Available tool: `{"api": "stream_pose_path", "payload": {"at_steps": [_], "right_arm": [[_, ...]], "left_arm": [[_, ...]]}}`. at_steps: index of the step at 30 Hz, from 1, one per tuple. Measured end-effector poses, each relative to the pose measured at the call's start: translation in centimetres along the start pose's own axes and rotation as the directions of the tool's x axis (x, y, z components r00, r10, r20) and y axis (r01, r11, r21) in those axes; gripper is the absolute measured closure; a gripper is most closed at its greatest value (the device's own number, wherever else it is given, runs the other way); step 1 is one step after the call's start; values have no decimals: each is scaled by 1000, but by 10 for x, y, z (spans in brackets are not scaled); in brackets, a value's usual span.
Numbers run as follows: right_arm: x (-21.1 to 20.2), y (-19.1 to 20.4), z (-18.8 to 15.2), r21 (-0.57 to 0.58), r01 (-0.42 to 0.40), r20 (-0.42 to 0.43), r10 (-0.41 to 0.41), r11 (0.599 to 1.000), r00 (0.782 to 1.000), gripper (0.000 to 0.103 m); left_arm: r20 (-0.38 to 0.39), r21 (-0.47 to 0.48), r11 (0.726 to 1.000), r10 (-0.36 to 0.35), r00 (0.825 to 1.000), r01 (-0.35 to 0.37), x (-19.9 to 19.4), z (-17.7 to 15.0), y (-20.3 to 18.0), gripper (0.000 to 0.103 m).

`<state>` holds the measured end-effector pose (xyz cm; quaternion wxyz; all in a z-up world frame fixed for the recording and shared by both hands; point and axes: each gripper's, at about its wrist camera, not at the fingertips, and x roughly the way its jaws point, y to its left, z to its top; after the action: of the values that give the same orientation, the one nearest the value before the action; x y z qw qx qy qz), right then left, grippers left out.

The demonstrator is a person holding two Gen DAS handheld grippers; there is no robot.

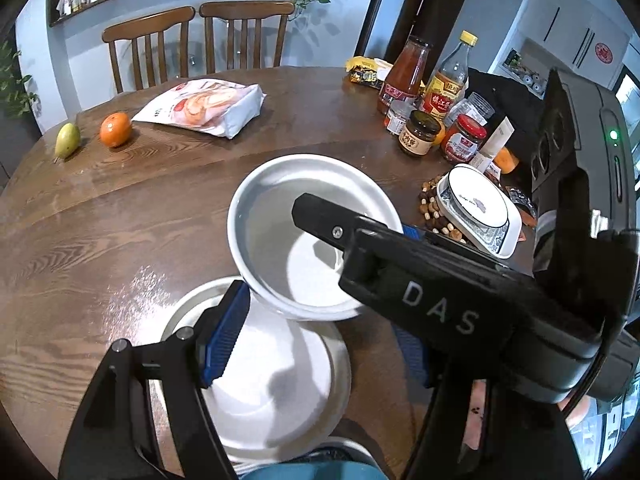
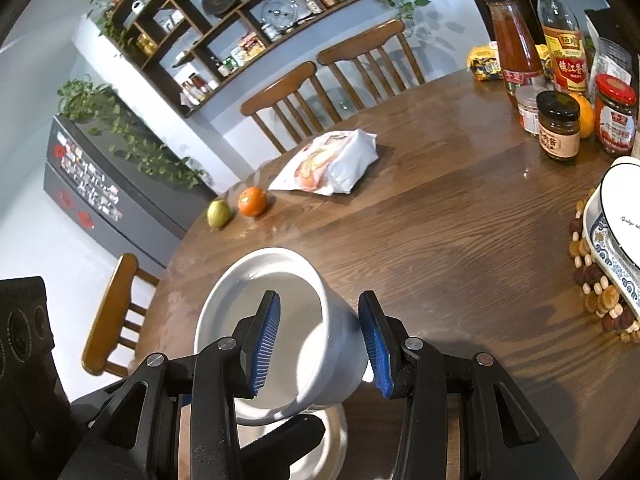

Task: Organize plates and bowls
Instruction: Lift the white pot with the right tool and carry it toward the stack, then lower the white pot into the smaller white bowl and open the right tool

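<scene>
The white plate (image 1: pixel 280 392) lies at the table's (image 2: pixel 460 240) near edge. Just above it, the right gripper (image 2: pixel 320 344) pinches the white bowl's (image 2: pixel 280 320) wall, tilted. The left gripper (image 1: pixel 316 332) is half open, holding nothing. Far right, two patterned dishes (image 1: pixel 476 208) are stacked. The bowl still needs a home.

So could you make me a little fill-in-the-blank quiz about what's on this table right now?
1. The right gripper is clamped on the rim of a white ____.
2. Right under that lifted dish, a white plate rests on the ____.
3. Beside the green pear sits a round ____.
4. The two patterned dishes by the jars rest on a mat made of wooden ____.

Missing words: bowl; table; orange; beads
</scene>
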<state>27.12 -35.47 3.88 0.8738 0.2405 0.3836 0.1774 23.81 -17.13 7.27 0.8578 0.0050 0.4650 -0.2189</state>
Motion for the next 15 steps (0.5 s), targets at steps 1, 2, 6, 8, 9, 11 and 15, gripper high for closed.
{"api": "stream_pose_path", "payload": {"at_steps": [1,2,6,8,9,11,15], "right_arm": [[0,2,-2,-3,-3,-2,3,1000,1000,58],[0,4,-3,-5,-4,-2,4,1000,1000,58],[0,14,-10,-28,-10,-6,10,1000,1000,58],[2,18,-12,-39,-13,-13,12,999,1000,59],[3,20,-13,-45,-15,-18,14,999,1000,58],[7,25,-17,-53,-17,-33,15,998,999,59],[14,34,-23,-83,-16,-62,10,996,998,59]], "left_arm": [[0,-2,1000,0,1000,0,-1,-2,1,35],[-1,-8,1000,-1,1000,1,-3,-4,2,35],[-7,-37,999,-2,1000,2,-8,-12,9,35],[-9,-50,999,0,1000,-1,-9,-15,13,35],[-8,-58,998,1,1000,-2,-10,-18,16,35],[-5,-79,997,1,1000,-1,-12,-22,21,35],[-25,-114,993,-8,1000,5,-13,-30,31,35]]}}
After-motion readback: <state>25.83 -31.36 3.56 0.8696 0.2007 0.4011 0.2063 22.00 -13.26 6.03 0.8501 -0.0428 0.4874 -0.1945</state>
